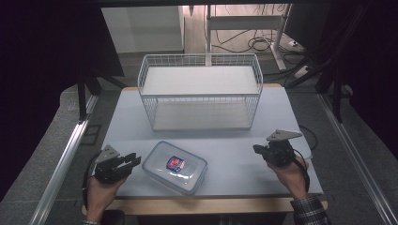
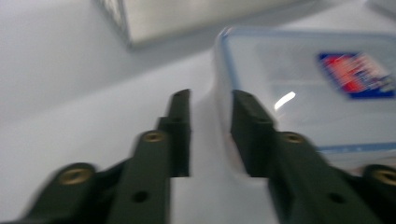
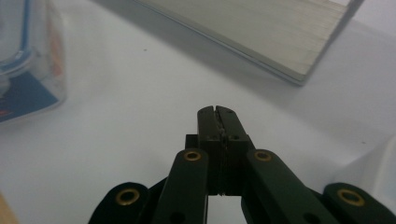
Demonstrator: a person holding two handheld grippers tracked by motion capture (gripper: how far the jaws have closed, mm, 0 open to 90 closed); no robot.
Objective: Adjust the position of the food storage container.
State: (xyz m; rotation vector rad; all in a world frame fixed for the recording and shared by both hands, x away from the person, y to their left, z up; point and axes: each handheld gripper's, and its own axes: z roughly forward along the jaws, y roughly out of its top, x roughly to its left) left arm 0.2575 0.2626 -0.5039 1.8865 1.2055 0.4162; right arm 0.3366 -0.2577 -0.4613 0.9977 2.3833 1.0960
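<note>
The left gripper [image 1: 133, 161] sits at the table's [image 1: 234, 140] near left, its jaws apart with a narrow gap, astride the clear lidded container's [image 1: 174, 167] edge, pads not visibly pressing. That container (blue-and-red label on the lid) lies flat on the near middle, in front of the white wire basket [image 1: 201, 91]. Well apart on the right, the right gripper [image 1: 256, 149] hovers, jaws pressed together on nothing

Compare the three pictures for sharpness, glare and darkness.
Left gripper view: motion blur smears the clear plastic lidded container, with a white glare streak on its lid. Right gripper view: fairly sharp. High view: dark surroundings, evenly lit pale grey table.
</note>
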